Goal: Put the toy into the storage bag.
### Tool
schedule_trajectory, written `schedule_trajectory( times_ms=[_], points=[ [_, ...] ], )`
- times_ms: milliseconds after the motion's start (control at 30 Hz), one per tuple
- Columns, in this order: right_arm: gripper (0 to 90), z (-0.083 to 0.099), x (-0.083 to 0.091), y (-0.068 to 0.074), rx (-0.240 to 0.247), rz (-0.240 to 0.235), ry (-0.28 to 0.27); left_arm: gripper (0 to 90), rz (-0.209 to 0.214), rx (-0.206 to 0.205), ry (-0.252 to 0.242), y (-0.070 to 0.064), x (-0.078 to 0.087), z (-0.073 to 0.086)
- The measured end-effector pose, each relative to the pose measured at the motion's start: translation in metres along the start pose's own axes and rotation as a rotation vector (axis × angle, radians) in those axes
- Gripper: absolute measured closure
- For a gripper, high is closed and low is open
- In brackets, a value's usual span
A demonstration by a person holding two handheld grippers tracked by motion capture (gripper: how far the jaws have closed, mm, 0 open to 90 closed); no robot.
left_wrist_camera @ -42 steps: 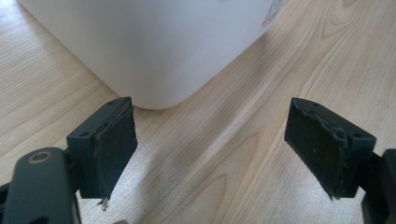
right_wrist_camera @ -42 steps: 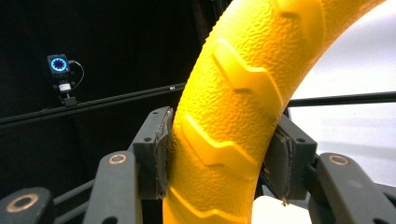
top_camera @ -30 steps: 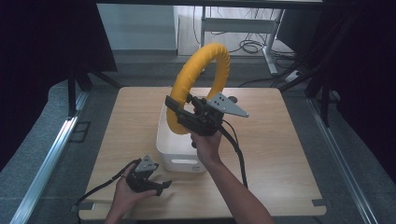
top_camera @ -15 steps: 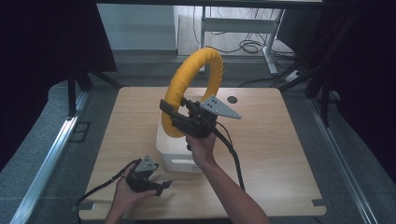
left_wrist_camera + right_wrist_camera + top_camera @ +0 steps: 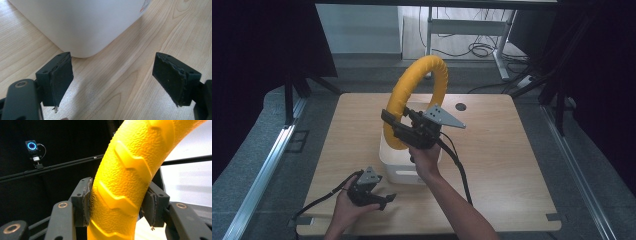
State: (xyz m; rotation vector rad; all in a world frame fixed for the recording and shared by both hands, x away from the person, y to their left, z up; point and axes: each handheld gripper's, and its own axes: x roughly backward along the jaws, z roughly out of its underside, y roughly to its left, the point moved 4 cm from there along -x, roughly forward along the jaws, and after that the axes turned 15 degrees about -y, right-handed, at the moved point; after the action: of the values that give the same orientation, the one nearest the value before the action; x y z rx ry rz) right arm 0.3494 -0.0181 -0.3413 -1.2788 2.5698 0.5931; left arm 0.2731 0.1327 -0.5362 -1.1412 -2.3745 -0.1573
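Note:
A large yellow ring point(image 5: 412, 90) with a tyre-like tread stands upright in the air over a white box point(image 5: 396, 167) on the wooden table point(image 5: 507, 150). My right gripper point(image 5: 398, 127) is shut on the ring's lower arc; in the right gripper view both pads press the yellow ring point(image 5: 125, 180) from either side. Low at the table's front left my left gripper point(image 5: 384, 200) rests in a hand, open and holding nothing. In the left gripper view its jaws stand wide apart, pointing at a rounded corner of the white box point(image 5: 80, 25).
Black cables trail from both grippers across the table. A small dark hole point(image 5: 460, 106) marks the tabletop near its back edge. Metal rails point(image 5: 267, 170) run along both sides of the table, and black curtains hang beyond.
My right gripper has carried the yellow ring a little to the left and nearer the person, above the white box. The left gripper has stayed put.

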Motion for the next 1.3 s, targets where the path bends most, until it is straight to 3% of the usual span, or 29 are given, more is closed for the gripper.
schedule_trajectory(
  times_ms=[600, 1300],
  points=[
    [46.6, 0.015, -0.001, -0.008, -0.008, 0.013, 0.025, 16.9, 0.002, -0.002, 0.001, 0.000, 0.000, 0.000],
    [46.6, 0.028, -0.001, -0.003, -0.030, 0.006, 0.040, 16.9, 0.001, -0.001, -0.004, 0.000, 0.001, 0.000]
  ],
)
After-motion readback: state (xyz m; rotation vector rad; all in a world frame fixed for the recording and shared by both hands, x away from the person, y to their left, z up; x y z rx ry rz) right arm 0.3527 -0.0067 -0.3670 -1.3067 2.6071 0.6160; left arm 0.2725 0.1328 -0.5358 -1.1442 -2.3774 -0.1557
